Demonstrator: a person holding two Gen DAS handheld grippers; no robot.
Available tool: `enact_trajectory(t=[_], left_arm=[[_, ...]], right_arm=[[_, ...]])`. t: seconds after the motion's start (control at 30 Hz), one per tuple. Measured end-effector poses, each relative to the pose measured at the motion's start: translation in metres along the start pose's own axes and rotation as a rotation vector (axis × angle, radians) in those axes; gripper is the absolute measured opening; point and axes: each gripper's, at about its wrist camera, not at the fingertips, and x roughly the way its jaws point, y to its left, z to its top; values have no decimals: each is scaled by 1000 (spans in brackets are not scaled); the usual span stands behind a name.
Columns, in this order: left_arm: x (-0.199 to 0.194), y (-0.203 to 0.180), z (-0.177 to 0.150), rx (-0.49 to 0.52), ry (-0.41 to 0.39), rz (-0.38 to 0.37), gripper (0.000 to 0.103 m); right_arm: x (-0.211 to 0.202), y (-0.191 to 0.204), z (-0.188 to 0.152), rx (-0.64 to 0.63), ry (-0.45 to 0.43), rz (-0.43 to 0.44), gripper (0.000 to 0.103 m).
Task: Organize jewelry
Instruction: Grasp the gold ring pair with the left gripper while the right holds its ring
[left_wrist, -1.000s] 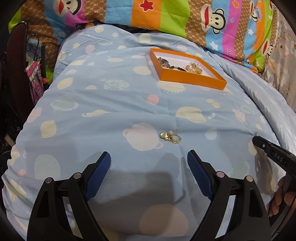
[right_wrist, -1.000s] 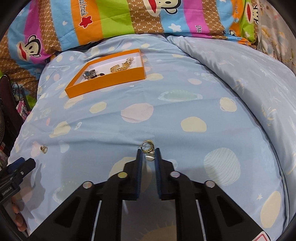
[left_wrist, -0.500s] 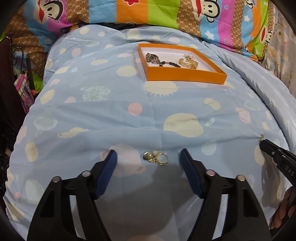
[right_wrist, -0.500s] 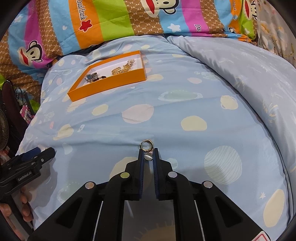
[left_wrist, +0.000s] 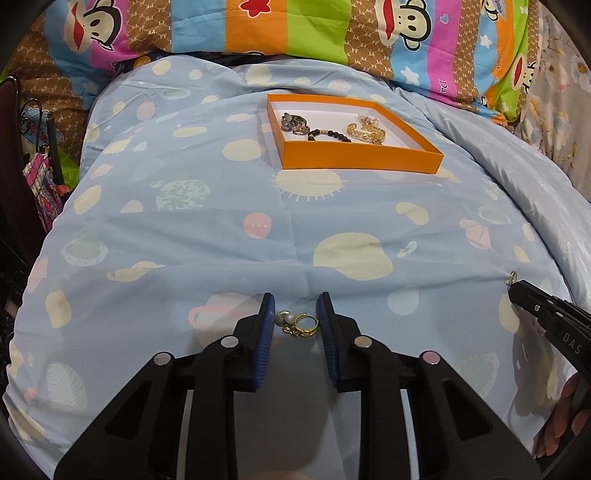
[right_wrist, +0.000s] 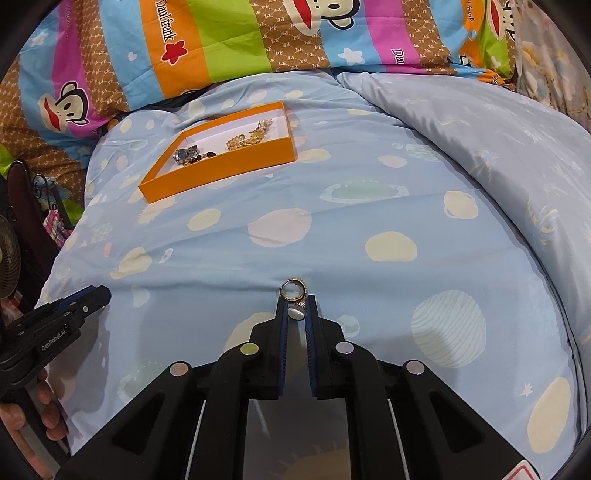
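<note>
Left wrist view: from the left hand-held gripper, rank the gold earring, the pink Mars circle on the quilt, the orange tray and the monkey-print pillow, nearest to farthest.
1. Gold earring, lying between the fingers of the left hand-held gripper.
2. Pink Mars circle, ahead, slightly left.
3. Orange tray, farther ahead, right of centre.
4. Monkey-print pillow, across the far edge.

Surface: bed quilt (left_wrist: 184, 192), pale blue, planet print
Far: orange tray (left_wrist: 354, 158)
Near: gold earring (left_wrist: 299, 325)
Far edge: striped monkey pillows (right_wrist: 229, 44)
</note>
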Motion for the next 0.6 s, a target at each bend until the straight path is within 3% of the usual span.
enact_trajectory(t=[0.3,0.43,0.6], left_arm=[[-8,2,-4,-11,-20,-24,22],[-5,8,-4,-41,-8,-41,22],[-5,10,-4,-58,-9,-54,22]], right_arm=[[-4,11,-4,-51,7,30,9],[-5,14,-3,-63,-7,8,28],[6,20,1,-81,26,-4,30]])
